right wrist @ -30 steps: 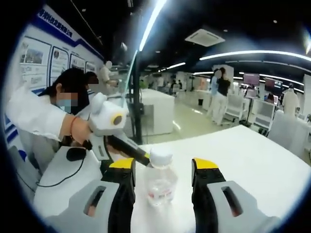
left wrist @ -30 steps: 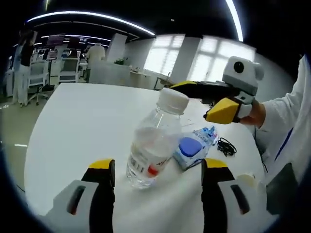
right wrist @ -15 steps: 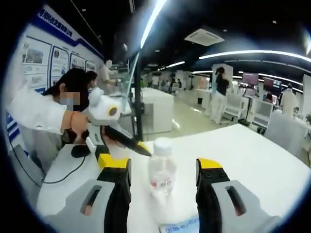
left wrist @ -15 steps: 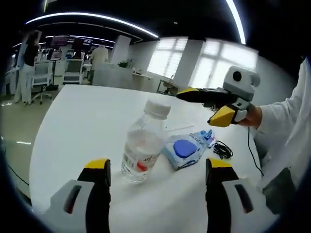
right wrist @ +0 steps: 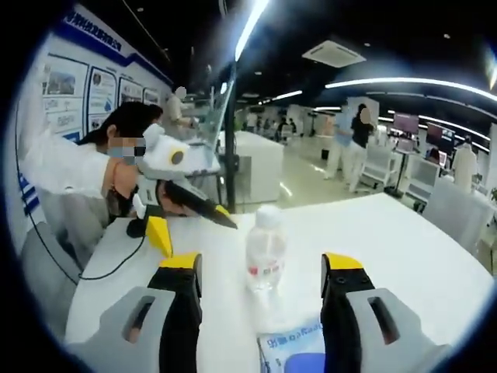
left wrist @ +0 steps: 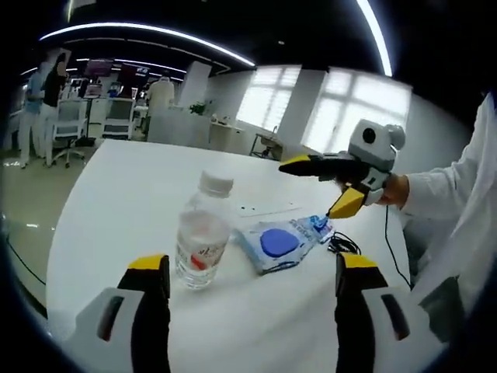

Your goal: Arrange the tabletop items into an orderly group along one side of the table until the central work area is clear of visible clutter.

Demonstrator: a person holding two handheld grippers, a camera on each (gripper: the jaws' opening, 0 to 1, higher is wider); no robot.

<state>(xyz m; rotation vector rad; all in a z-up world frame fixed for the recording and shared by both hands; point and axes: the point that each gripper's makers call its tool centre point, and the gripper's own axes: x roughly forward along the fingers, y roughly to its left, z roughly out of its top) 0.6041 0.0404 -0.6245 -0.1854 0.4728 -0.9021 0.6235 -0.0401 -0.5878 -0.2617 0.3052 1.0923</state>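
A clear water bottle [left wrist: 201, 232] with a white cap stands upright on the white worktop [left wrist: 116, 186], just beside a blue-and-white packet [left wrist: 278, 244] lying flat. In the left gripper view the left claw [left wrist: 247, 268] is spread wide and empty, the bottle ahead of it near its left jaw. The right claw [left wrist: 320, 186] hangs above the packet, jaws apart, holding nothing. A black cable [left wrist: 342, 245] lies by the packet, toward the person's white sleeve [left wrist: 443, 202].

Bright windows [left wrist: 342, 105], ceiling light strips [right wrist: 404, 84], wall posters [right wrist: 101, 89] and white workstations [right wrist: 260, 167] surround the room.
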